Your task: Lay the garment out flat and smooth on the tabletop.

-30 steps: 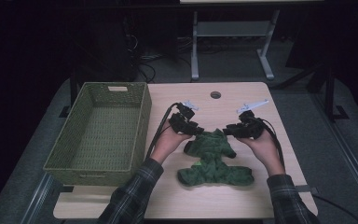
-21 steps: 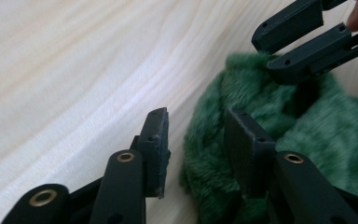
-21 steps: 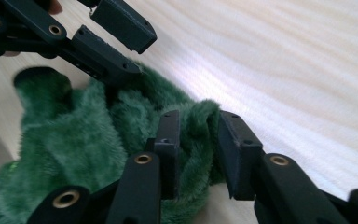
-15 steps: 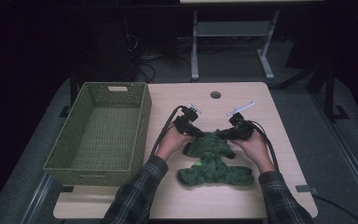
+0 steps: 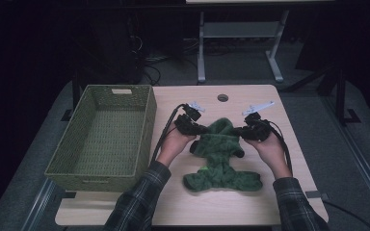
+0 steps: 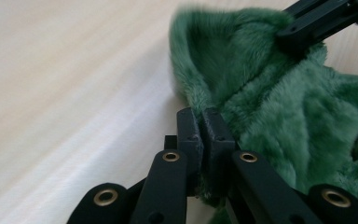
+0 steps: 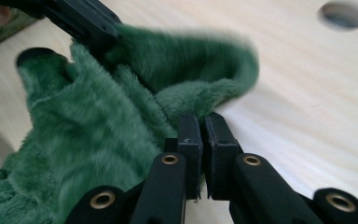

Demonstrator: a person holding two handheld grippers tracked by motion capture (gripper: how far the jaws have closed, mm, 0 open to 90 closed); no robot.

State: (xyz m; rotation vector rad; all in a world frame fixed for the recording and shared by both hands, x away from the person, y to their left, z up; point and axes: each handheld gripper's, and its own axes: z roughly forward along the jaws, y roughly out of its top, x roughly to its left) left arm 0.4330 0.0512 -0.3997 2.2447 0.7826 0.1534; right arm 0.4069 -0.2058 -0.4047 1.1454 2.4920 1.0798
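Note:
A green fuzzy garment (image 5: 220,159) lies on the wooden table (image 5: 270,202), right of centre. My left gripper (image 5: 200,129) holds its far left edge and my right gripper (image 5: 241,132) its far right edge. Both pairs of jaws have just been closing. In the left gripper view my left gripper (image 6: 204,122) pinches a fold of green fur (image 6: 279,116), with the other gripper (image 6: 317,21) at the top right. In the right gripper view my right gripper (image 7: 202,125) is shut on the fur's edge (image 7: 121,116). The garment's far part is raised between the two hands.
A green woven basket (image 5: 147,130) stands empty on the table's left half, close to the left forearm. A round cable hole (image 5: 222,97) sits near the far edge. Black cables trail from both grippers. A metal stand (image 5: 236,43) is on the floor beyond the table.
Both grippers came in to the garment's far edge and closed on it, then drew apart again. The far part of the garment now stretches between them, slightly lifted.

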